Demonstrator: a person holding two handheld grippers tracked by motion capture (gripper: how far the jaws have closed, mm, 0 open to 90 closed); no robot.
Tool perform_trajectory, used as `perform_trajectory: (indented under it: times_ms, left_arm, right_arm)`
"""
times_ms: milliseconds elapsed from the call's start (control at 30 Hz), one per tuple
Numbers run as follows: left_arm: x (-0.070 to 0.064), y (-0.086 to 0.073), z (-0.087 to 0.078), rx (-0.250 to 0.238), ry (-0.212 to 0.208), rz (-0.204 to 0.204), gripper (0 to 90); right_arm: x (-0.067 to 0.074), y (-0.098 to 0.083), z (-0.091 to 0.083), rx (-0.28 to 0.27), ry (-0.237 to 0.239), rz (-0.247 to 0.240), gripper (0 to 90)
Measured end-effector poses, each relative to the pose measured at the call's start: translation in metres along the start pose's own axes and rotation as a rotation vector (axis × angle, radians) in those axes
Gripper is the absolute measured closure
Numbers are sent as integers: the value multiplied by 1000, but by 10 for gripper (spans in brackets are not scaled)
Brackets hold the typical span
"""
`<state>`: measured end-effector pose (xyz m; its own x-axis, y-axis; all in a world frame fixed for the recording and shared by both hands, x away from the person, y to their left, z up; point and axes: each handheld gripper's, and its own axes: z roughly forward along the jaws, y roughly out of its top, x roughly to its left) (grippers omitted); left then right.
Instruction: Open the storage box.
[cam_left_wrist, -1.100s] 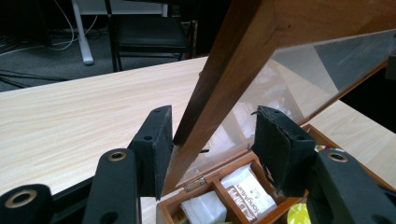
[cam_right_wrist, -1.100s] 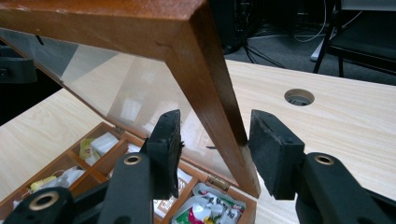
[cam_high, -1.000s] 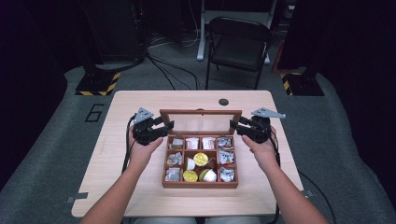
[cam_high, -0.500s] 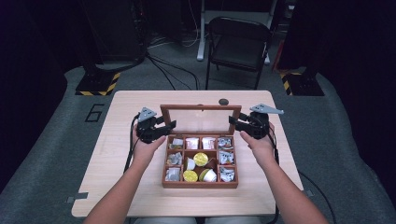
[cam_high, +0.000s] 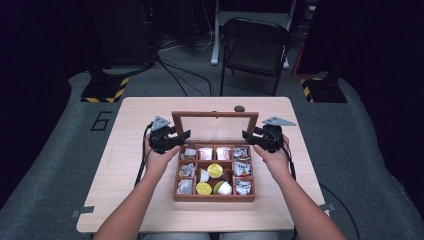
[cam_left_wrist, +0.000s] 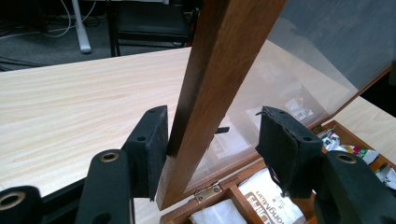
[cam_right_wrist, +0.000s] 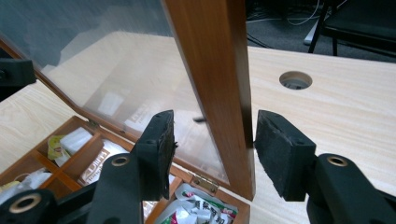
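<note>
Wooden box (cam_high: 214, 196): sits at the middle of my table (cam_high: 125, 120), nine compartments, hinged glass-paned lid (cam_high: 215, 126) standing raised at the far edge, tilted a little back from upright.

Lid frame: left side rail (cam_left_wrist: 219, 79) passes between the jaws of my left gripper (cam_high: 170, 140); right side rail (cam_right_wrist: 217, 84) passes between the jaws of my right gripper (cam_high: 260, 138). Brass hinges (cam_left_wrist: 205, 192) join it to the back wall of the box.

Contents: white sachets (cam_high: 205, 153) in the back row, crinkled foil packets (cam_high: 242, 168) down the right column, gold-topped pods (cam_high: 215, 170) in the centre and front.

Risk, as I judge it: the lid is carried by two separate hands. If one side leads the other, the frame twists against its hinges; if a pad slips off the rail, the lid could drop shut hard on the glass, or fall back and tip the box.

Left gripper: jaws spread wide, straddling the rail. The outer pad (cam_left_wrist: 149, 149) lies against the wood or just beside it; the inner pad (cam_left_wrist: 280, 154) stands well apart. Not pinching.

Right gripper: jaws likewise spread, rail between them. The outer pad (cam_right_wrist: 280, 154) is just beside the wood, the inner pad (cam_right_wrist: 159, 149) apart from it. Nothing clamped.
</note>
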<state>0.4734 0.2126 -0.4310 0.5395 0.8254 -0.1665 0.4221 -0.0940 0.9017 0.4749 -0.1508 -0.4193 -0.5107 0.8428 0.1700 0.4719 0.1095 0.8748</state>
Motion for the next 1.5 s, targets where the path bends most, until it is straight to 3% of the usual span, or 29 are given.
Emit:
perform_trajectory:
  times_ms: [300,467,633,1200,1367,1500]
  left_arm:
    - [0,-5,7,11,11,-10,418]
    - [0,-6,10,4,11,-29,415]
    - [2,-9,14,34,7,-10,398]
    - [9,-18,28,65,-16,-27,396]
    - [9,-21,31,76,-12,-35,397]
    - [10,-23,35,82,-3,-35,398]
  right_arm:
    - [-4,-12,12,40,-5,-4,462]
    - [-4,-13,17,44,-9,5,456]
    - [-4,-15,23,47,-3,15,444]
    - [-7,-24,33,53,-15,18,440]
    - [-9,-29,35,61,-18,41,451]
    - [-10,-29,36,61,-25,22,455]
